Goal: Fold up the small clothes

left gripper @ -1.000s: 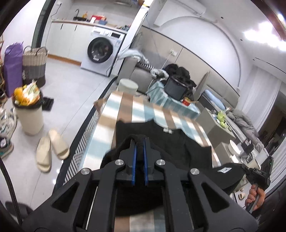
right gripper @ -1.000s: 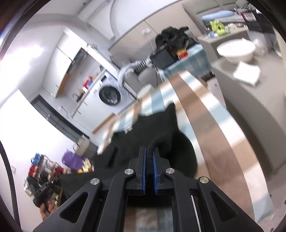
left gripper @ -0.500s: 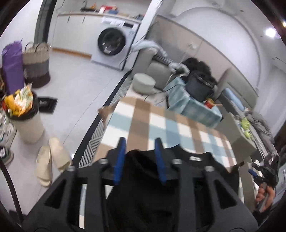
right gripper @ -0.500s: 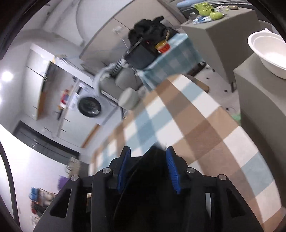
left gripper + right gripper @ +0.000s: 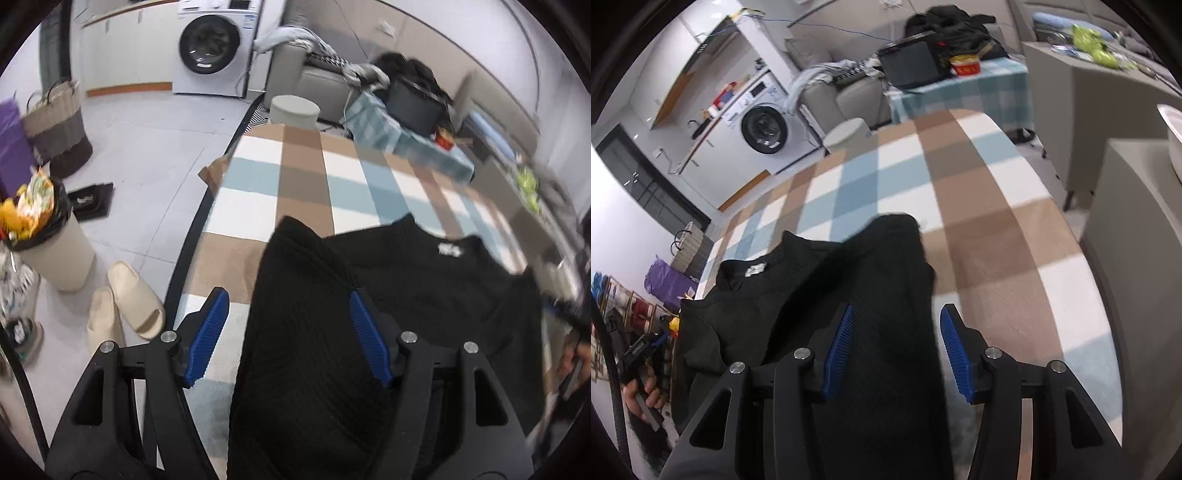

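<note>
Here, both hand-held grippers point(image 5: 288, 332) point(image 5: 897, 347) spread apart over black top point(image 5: 406, 295), neck label point(image 5: 448, 250) unreadable

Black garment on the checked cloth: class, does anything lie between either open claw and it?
Nothing visible does. The black garment lies directly under the open left claw and the open right claw.

Left gripper point(image 5: 288, 332) jaws spread wide, black garment point(image 5: 369, 314) lying on checked cloth point(image 5: 295, 177)
</note>
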`<state>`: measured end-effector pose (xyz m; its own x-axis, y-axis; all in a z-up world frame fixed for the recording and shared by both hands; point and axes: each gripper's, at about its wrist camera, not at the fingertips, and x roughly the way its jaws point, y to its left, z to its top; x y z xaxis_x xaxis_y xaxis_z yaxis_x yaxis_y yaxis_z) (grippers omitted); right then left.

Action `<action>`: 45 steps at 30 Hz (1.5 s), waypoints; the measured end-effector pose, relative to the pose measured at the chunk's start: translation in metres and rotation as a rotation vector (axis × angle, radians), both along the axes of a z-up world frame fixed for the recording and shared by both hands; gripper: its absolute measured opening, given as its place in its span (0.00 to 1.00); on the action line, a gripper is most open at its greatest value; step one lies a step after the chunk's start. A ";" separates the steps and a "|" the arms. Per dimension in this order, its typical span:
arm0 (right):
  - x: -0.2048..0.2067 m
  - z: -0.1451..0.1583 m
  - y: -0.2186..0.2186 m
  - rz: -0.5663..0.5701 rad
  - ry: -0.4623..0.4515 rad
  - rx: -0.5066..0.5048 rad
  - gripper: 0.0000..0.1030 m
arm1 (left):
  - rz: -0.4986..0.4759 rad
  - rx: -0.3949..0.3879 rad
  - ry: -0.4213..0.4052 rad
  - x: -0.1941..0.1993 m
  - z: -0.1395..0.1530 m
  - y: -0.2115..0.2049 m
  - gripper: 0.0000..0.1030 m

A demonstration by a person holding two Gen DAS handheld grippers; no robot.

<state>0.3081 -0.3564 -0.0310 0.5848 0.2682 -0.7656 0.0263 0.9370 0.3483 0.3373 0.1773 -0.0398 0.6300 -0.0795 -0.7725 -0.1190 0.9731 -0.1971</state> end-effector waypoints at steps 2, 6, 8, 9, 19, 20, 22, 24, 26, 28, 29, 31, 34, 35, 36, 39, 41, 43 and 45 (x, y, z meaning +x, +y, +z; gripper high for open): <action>0.006 0.001 0.007 0.014 -0.014 -0.049 0.48 | -0.010 0.037 0.018 0.010 -0.009 -0.006 0.63; 0.022 -0.002 0.009 0.009 -0.043 -0.078 0.11 | -0.032 0.032 0.047 0.028 -0.025 -0.009 0.25; 0.022 0.004 0.010 0.023 -0.085 -0.072 0.08 | -0.045 0.009 0.056 0.033 -0.030 -0.008 0.12; 0.018 0.010 0.010 0.042 -0.125 -0.056 0.07 | -0.057 -0.014 0.037 0.033 -0.030 -0.005 0.08; 0.029 0.016 -0.030 -0.179 -0.119 -0.039 0.05 | 0.053 -0.153 -0.011 0.021 -0.022 0.035 0.08; 0.029 0.015 -0.032 -0.190 -0.093 -0.022 0.13 | 0.073 -0.145 -0.007 0.017 -0.021 0.038 0.08; 0.024 0.015 -0.028 -0.173 -0.058 0.003 0.20 | 0.077 -0.137 0.003 0.013 -0.021 0.040 0.16; 0.013 0.019 -0.012 -0.110 -0.057 0.048 0.35 | 0.090 -0.118 0.002 0.008 -0.019 0.041 0.27; 0.004 0.020 0.010 -0.040 -0.048 0.093 0.50 | 0.093 -0.100 -0.009 0.003 -0.015 0.039 0.40; -0.001 0.019 0.032 0.012 -0.033 0.119 0.50 | 0.096 -0.083 -0.017 0.002 -0.012 0.036 0.55; -0.001 0.018 0.046 0.041 -0.019 0.129 0.50 | 0.088 -0.076 -0.023 0.003 -0.010 0.032 0.55; -0.004 0.016 0.064 0.063 -0.011 0.131 0.50 | 0.076 -0.072 -0.013 0.008 -0.008 0.026 0.55; -0.004 0.013 0.087 0.095 -0.001 0.114 0.50 | 0.056 -0.062 -0.010 0.017 -0.003 0.014 0.55; -0.004 0.012 0.094 0.101 0.004 0.116 0.50 | 0.033 -0.059 -0.004 0.024 -0.002 0.006 0.55; -0.005 0.012 0.097 0.106 0.006 0.118 0.50 | 0.017 -0.051 0.003 0.030 -0.001 0.001 0.57; -0.005 0.008 0.105 0.110 0.018 0.106 0.50 | 0.017 0.028 0.060 0.052 -0.006 -0.015 0.58; -0.003 0.004 0.108 0.106 0.025 0.105 0.50 | 0.052 0.053 0.080 0.061 -0.011 -0.014 0.58; -0.002 0.002 0.107 0.105 0.032 0.113 0.50 | 0.089 0.080 0.103 0.069 -0.018 -0.009 0.46; 0.000 0.001 0.106 0.098 0.035 0.108 0.50 | 0.088 0.077 0.121 0.073 -0.024 -0.004 0.22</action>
